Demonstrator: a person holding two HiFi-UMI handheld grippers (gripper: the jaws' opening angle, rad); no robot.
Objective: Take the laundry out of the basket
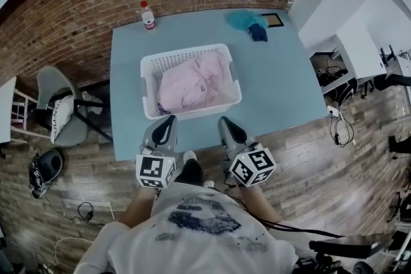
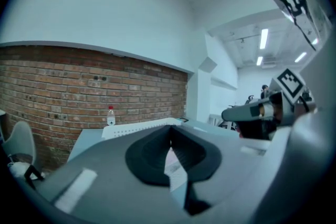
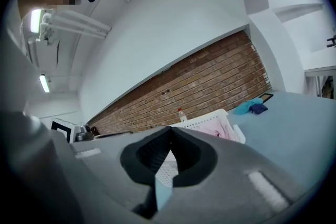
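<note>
In the head view, a white perforated laundry basket (image 1: 151, 83) stands near the middle of a pale blue table (image 1: 276, 80), with a heap of crumpled pink laundry (image 1: 192, 83) filling most of it. The left gripper (image 1: 169, 120) and right gripper (image 1: 225, 120) are held side by side just short of the basket's near wall, both pointing at it. A water bottle (image 1: 148, 16) stands at the far edge, and a teal cloth (image 1: 243, 18) lies beside a dark blue one (image 1: 259, 33) at the far right corner. The left gripper view shows its jaws pressed together with nothing between them, and the basket rim is just past their tips. The right gripper view likewise shows its jaws closed and empty, with the pink heap visible over the basket's wall. The fabric looks soft, light and limp, so it should bunch and drape when lifted. A raised fold near the top of the heap seems the best place to pinch, once the jaws are spread.
</note>
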